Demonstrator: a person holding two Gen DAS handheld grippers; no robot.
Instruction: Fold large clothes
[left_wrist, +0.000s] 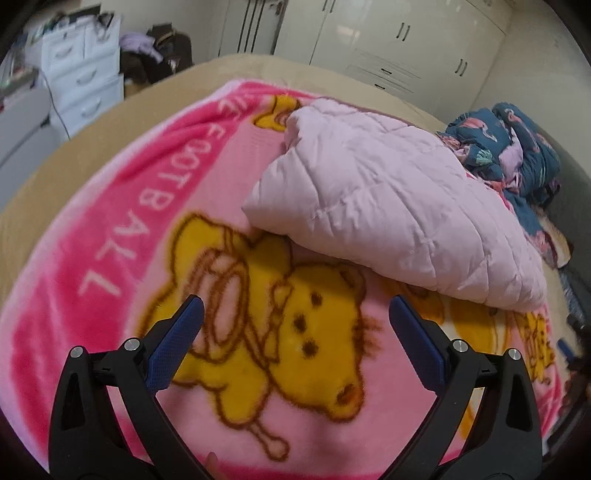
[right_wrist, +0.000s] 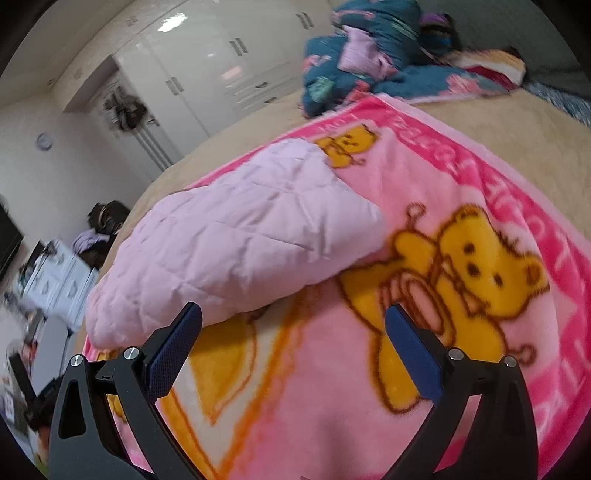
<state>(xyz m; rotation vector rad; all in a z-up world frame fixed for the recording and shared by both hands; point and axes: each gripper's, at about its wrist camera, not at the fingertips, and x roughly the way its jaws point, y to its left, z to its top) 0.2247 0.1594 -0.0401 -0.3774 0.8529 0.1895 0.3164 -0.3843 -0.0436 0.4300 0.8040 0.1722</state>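
Note:
A pale pink quilted garment (left_wrist: 388, 206) lies folded in a thick bundle on a pink blanket with yellow bears (left_wrist: 258, 350). In the left wrist view it lies ahead and to the right of my left gripper (left_wrist: 295, 314), which is open and empty above the blanket. In the right wrist view the garment (right_wrist: 229, 240) lies ahead and to the left of my right gripper (right_wrist: 293, 317), which is open and empty; its left finger (right_wrist: 173, 350) is near the bundle's near edge. The blanket (right_wrist: 369, 387) fills the view below it.
The blanket lies on a beige bed (left_wrist: 37, 192). A heap of dark blue patterned bedding (left_wrist: 513, 147) lies at one end of the bed, also in the right wrist view (right_wrist: 354, 59). White wardrobes (left_wrist: 399, 44) and a white drawer unit (left_wrist: 85, 74) stand beyond the bed.

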